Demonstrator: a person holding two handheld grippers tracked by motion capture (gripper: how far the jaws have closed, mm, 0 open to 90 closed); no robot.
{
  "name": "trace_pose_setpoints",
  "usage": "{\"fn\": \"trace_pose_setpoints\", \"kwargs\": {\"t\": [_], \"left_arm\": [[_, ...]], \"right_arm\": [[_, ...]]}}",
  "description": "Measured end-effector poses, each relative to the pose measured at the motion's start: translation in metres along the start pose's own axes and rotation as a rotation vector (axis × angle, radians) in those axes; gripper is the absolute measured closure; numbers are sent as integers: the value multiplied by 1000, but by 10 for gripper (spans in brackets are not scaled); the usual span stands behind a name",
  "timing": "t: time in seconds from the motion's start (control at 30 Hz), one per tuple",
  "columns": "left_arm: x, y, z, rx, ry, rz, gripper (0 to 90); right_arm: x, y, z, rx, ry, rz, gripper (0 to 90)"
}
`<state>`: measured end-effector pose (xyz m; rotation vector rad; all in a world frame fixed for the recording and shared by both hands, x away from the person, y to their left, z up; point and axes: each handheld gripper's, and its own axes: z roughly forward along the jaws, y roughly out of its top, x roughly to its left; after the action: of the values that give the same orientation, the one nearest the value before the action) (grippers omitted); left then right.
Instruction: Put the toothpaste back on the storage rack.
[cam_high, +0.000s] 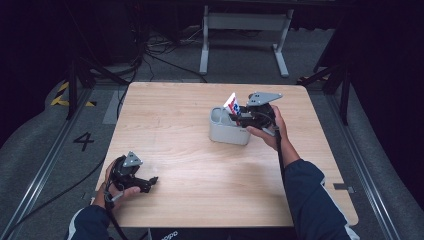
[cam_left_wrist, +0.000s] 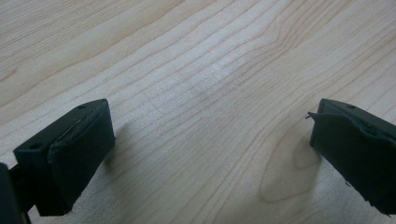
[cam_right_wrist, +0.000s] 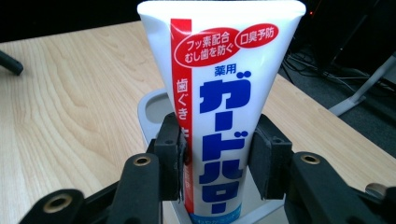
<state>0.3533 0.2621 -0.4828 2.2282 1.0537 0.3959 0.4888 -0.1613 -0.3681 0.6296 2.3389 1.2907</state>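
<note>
A white toothpaste tube (cam_high: 231, 103) with red and blue print stands upright, crimped end up, its lower end down inside a grey open container (cam_high: 227, 132) at the table's right middle. My right gripper (cam_high: 235, 116) comes in from the right and is shut on the tube. In the right gripper view the tube (cam_right_wrist: 224, 93) sits between both pads (cam_right_wrist: 173, 158), above the container's rim (cam_right_wrist: 152, 105). My left gripper (cam_high: 152, 181) rests low at the near left of the table, held in a hand. Its jaws stand wide open over bare wood (cam_left_wrist: 210, 154).
The wooden table (cam_high: 200, 165) has rounded corners and its edges are close on all sides. A white metal frame (cam_high: 245, 30) and loose cables (cam_high: 150, 55) lie on the floor behind it. Floor rails run along both sides.
</note>
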Motion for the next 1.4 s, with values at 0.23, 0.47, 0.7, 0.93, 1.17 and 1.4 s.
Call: {"fn": "trace_pose_setpoints", "kwargs": {"t": [0.23,0.47,0.7,0.93,1.17,1.4], "left_arm": [[0,0,0,0,0,0,2],[0,0,0,0,0,0,2],[0,0,0,0,0,0,2],[0,0,0,0,0,0,2],[0,0,0,0,0,0,2],[0,0,0,0,0,-1,2]], "right_arm": [[-2,-9,0,21,11,7,601],[-2,-18,-1,28,15,26,590],[-2,-17,-4,43,10,20,577],[-1,-15,-4,63,10,15,530],[-3,-17,-9,49,-14,30,529],[-4,-18,-13,45,-21,35,513]]}}
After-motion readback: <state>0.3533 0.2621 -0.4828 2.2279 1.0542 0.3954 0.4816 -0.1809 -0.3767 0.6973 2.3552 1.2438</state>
